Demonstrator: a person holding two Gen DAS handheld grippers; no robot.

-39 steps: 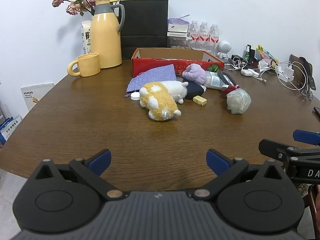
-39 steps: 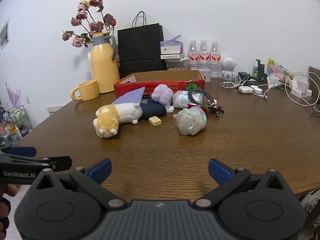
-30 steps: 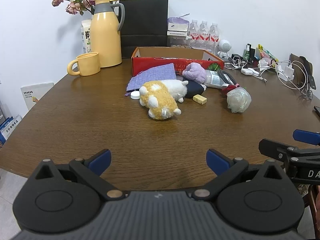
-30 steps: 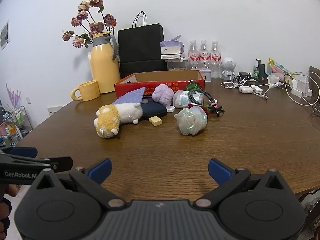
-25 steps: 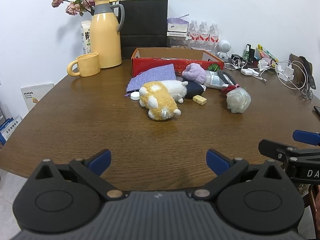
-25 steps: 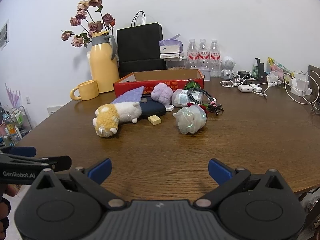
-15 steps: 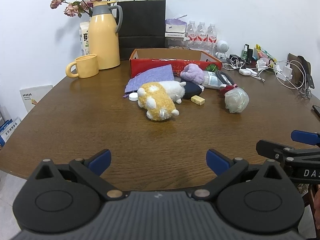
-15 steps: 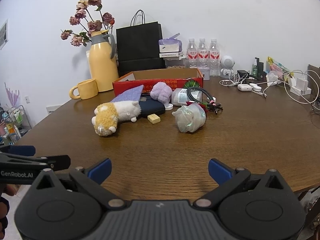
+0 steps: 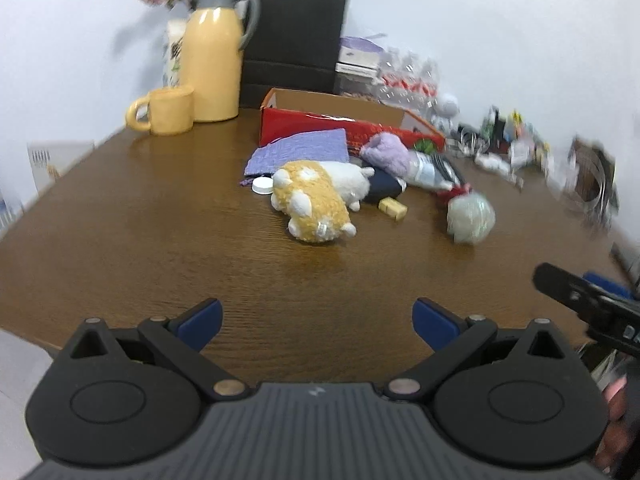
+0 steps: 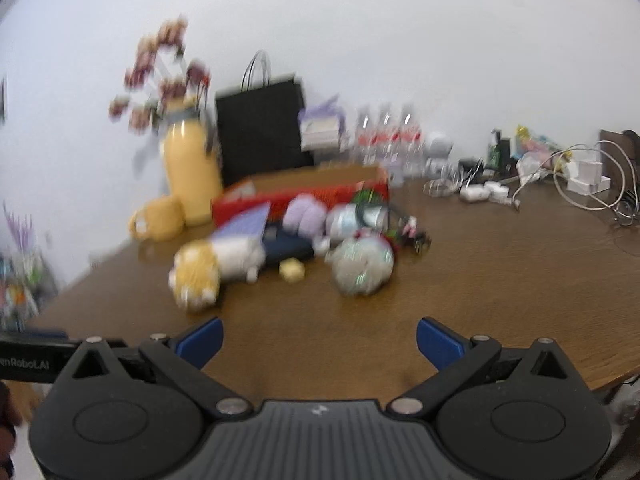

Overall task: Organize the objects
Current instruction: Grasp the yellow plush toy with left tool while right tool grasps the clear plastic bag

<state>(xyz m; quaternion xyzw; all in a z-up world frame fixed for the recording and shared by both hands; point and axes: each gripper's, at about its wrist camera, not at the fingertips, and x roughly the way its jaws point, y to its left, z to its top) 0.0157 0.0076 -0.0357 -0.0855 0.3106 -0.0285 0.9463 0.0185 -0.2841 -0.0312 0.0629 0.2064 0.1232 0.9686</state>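
Note:
A pile of loose objects lies mid-table: a yellow-and-white plush toy (image 9: pixel 316 196) (image 10: pixel 212 266), a purple cloth (image 9: pixel 300 150), a purple fluffy item (image 9: pixel 386 152), a dark pouch (image 9: pixel 384 190), a small yellow block (image 9: pixel 393 208) (image 10: pixel 292 270), a white cap (image 9: pixel 262 186) and a crinkled clear bag (image 9: pixel 470 218) (image 10: pixel 364 264). Behind them stands an open red cardboard box (image 9: pixel 340 118) (image 10: pixel 320 190). My left gripper (image 9: pixel 318 316) is open above the near table edge, with nothing between its blue pads. My right gripper (image 10: pixel 320 338) is likewise open and holds nothing.
A yellow jug (image 9: pixel 214 58) with dried flowers, a yellow mug (image 9: pixel 168 110) and a black paper bag (image 9: pixel 294 46) stand at the back left. Water bottles (image 10: pixel 386 136), chargers and cables (image 10: pixel 580 184) crowd the back right. Bare wooden table (image 9: pixel 140 220) lies before the pile.
Both grippers have moved forward over the table and the views are now motion-blurred; the right view has tilted down, the left turned slightly. Both jaws stay open; no object moved.

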